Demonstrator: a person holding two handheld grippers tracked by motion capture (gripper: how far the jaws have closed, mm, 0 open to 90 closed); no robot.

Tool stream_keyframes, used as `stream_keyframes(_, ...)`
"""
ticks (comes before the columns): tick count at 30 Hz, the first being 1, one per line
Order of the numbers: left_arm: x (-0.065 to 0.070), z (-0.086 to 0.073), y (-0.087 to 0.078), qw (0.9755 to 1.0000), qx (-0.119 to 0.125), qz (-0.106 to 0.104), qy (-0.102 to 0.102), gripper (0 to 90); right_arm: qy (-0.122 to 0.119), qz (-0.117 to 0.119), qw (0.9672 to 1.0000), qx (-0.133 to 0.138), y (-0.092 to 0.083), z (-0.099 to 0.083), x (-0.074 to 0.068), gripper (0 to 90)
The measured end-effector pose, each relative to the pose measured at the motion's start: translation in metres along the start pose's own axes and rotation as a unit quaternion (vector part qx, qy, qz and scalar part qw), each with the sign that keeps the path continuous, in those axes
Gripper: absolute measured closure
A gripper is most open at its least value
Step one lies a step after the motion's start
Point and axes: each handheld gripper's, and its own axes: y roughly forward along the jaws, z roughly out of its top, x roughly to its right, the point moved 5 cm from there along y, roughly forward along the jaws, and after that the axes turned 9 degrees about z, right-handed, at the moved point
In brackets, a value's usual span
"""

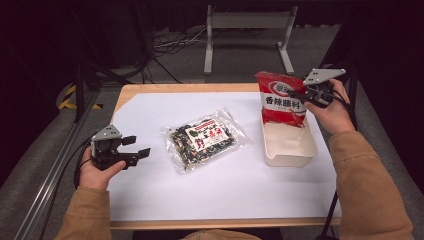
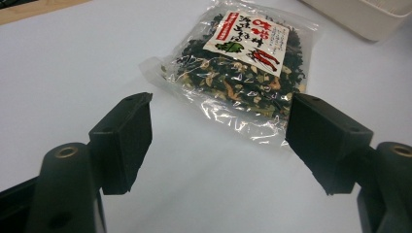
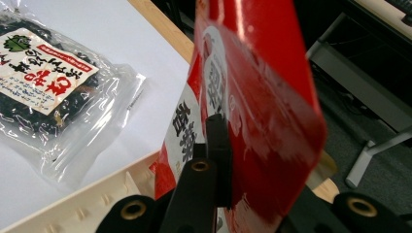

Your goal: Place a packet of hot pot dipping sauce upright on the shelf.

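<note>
High view: the right gripper (image 1: 300, 95) is clamped on a red seasoning packet (image 1: 281, 100) near that packet's right edge. The packet stands upright, its lower end inside a cream plastic tray (image 1: 290, 145) that sits at the right side of a white sheet (image 1: 200, 185) covering the wooden table (image 1: 150, 88). A clear bag of dried seaweed mix (image 1: 204, 140) lies flat near the middle of the sheet, apart from the tray. The left gripper (image 1: 137, 147) rests low at the left side of the sheet, jaws spread with nothing between them, pointing toward the clear bag.

Left gripper view: the two black jaws stand wide apart over bare white sheet (image 2: 73, 63). The bag of dried seaweed mix (image 2: 243, 73) lies ahead of them, untouched; its nearest corner reaches close to one jaw. A corner of the cream tray (image 2: 364, 19) shows at the upper right.

Right gripper view: the jaws are clenched on the red seasoning packet (image 3: 272, 111), one jaw pressed flat against its printed face, the other behind it. The tray rim (image 3: 97, 199) lies directly below the packet. The bag of dried seaweed mix (image 3: 48, 87) lies on the sheet beyond the tray.
</note>
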Motion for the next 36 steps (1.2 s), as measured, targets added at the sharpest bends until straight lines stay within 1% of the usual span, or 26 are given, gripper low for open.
stream_keyframes(2, 0.000, 0.000, 0.000, 1.0000, 0.001, 0.000, 0.001, 25.6, -0.001, 0.001, 1.0000, 0.000, 0.002, 0.000, -0.001, 89.7)
stream_keyframes(4, -0.001, 0.000, 0.000, 1.0000, 0.001, 0.000, 0.002, 25.6, -0.004, 0.008, 1.0000, -0.002, 0.008, 0.002, -0.004, 89.6)
stream_keyframes(6, 0.000, 0.000, 0.000, 1.0000, 0.000, 0.000, -0.001, 25.6, -0.004, 0.009, 0.9999, -0.002, 0.010, 0.002, -0.005, 89.6)
stream_keyframes(9, 0.000, 0.000, 0.000, 1.0000, 0.000, 0.000, 0.000, 25.6, -0.002, 0.015, 0.9999, 0.003, 0.013, 0.002, -0.007, 89.6)
stream_keyframes(12, 0.000, 0.000, 0.000, 1.0000, 0.001, 0.000, -0.001, 25.6, 0.004, 0.018, 0.9998, 0.007, 0.014, -0.001, -0.007, 89.5)
stream_keyframes(14, 0.000, 0.001, 0.001, 1.0000, 0.002, 0.000, 0.007, 25.6, 0.008, 0.021, 0.9997, 0.008, 0.014, -0.004, -0.007, 89.4)
stream_keyframes(15, 0.000, 0.001, 0.001, 1.0000, 0.001, 0.001, 0.007, 25.6, 0.011, 0.021, 0.9997, 0.010, 0.015, -0.006, -0.007, 89.3)
stream_keyframes(19, 0.001, 0.002, 0.003, 1.0000, -0.001, -0.003, 0.004, 25.6, 0.017, 0.026, 0.9994, 0.014, 0.016, -0.012, -0.008, 88.2)
stream_keyframes(21, 0.001, 0.003, 0.003, 1.0000, -0.002, -0.004, 0.007, 25.6, 0.019, 0.028, 0.9993, 0.016, 0.016, -0.013, -0.008, 87.8)
stream_keyframes(22, 0.002, 0.003, 0.004, 1.0000, -0.001, -0.004, 0.004, 25.6, 0.023, 0.030, 0.9991, 0.018, 0.017, -0.016, -0.009, 87.3)
stream_keyframes(23, 0.001, 0.004, 0.005, 0.9999, -0.001, -0.004, 0.011, 25.6, 0.027, 0.029, 0.9990, 0.021, 0.016, -0.017, -0.009, 87.3)
stream_keyframes(25, 0.002, 0.004, 0.005, 0.9999, -0.001, -0.006, 0.010, 25.5, 0.030, 0.028, 0.9989, 0.023, 0.016, -0.019, -0.009, 87.2)
stream_keyframes(26, 0.002, 0.004, 0.005, 0.9999, -0.002, -0.006, 0.009, 25.5, 0.036, 0.026, 0.9988, 0.021, 0.015, -0.023, -0.008, 87.2)
stream_keyframes(27, 0.002, 0.004, 0.006, 0.9999, -0.002, -0.007, 0.008, 25.5, 0.036, 0.026, 0.9988, 0.021, 0.015, -0.023, -0.008, 87.2)
stream_keyframes(28, 0.002, 0.004, 0.006, 0.9999, -0.002, -0.007, 0.011, 25.6, 0.040, 0.025, 0.9986, 0.023, 0.014, -0.025, -0.008, 87.1)
stream_keyframes(29, 0.002, 0.005, 0.007, 0.9999, -0.002, -0.008, 0.007, 25.5, 0.045, 0.024, 0.9984, 0.025, 0.013, -0.027, -0.007, 87.2)
stream_keyframes(33, 0.003, 0.007, 0.010, 0.9999, -0.003, -0.012, 0.012, 25.6, 0.062, 0.013, 0.9979, 0.016, 0.011, -0.037, -0.005, 87.8)
stream_keyframes(34, 0.004, 0.007, 0.010, 0.9999, -0.003, -0.012, 0.010, 25.5, 0.066, 0.011, 0.9976, 0.014, 0.010, -0.040, -0.004, 87.9)
stream_keyframes(35, 0.004, 0.008, 0.011, 0.9998, -0.002, -0.013, 0.016, 25.5, 0.070, 0.010, 0.9973, 0.016, 0.009, -0.042, -0.004, 88.1)
stream_keyframes(36, 0.004, 0.008, 0.012, 0.9998, -0.001, -0.012, 0.014, 25.5, 0.075, 0.009, 0.9970, 0.016, 0.009, -0.045, -0.003, 88.3)
